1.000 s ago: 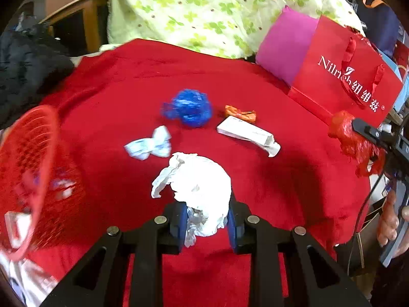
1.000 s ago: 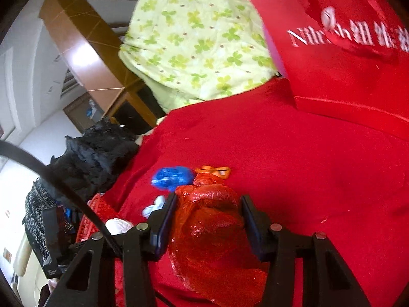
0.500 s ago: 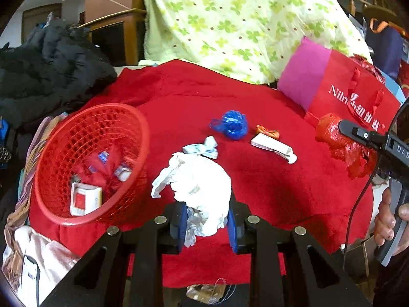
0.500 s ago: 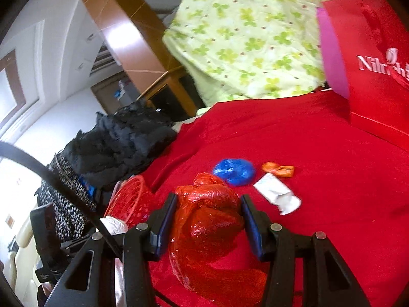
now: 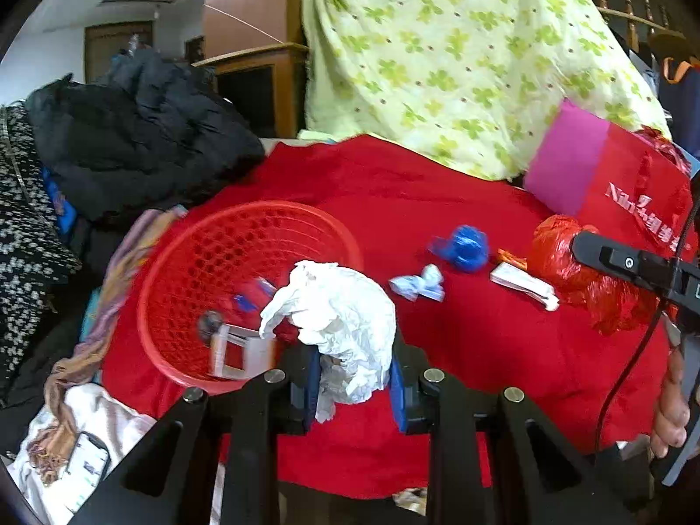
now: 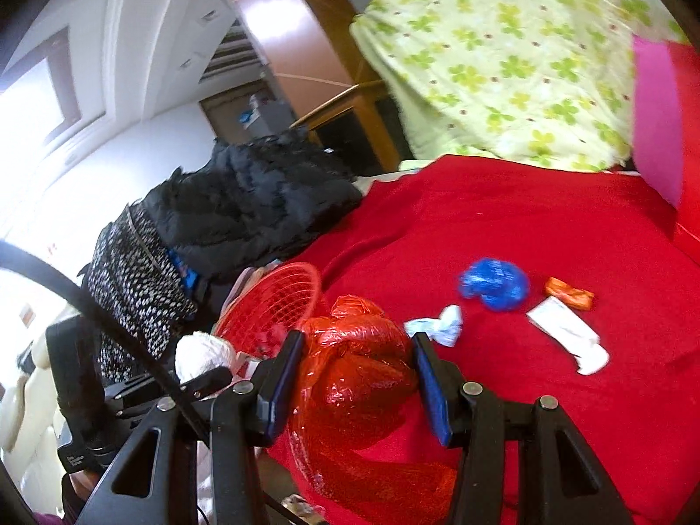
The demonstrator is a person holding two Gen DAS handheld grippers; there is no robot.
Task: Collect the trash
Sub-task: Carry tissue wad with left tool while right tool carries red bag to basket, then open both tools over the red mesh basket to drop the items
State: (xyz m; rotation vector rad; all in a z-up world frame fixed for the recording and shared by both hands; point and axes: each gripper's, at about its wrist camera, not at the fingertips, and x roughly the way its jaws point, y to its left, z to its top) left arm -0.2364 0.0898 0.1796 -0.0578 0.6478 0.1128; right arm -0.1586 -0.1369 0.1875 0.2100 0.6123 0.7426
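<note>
With the red basket (image 5: 245, 236) now swung into view beside both loads, white crumpled paper (image 5: 337, 302) is being pinched by the left tool (image 5: 354, 376) and a red plastic bag (image 6: 358, 363) by the right tool (image 6: 356, 376), so dropping is being neared.

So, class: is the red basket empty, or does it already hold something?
Not empty. Through the red basket rim, a small white box and blurred blue scraps lie inside.

Crumpled white paper (image 5: 337, 306) and a scrunched red plastic bag (image 6: 358, 376), both held aloft beside a red mesh basket (image 5: 183, 271); blue bag wad (image 5: 466, 247), twisted wrapper (image 5: 415, 284) lie on red cloth.
</note>
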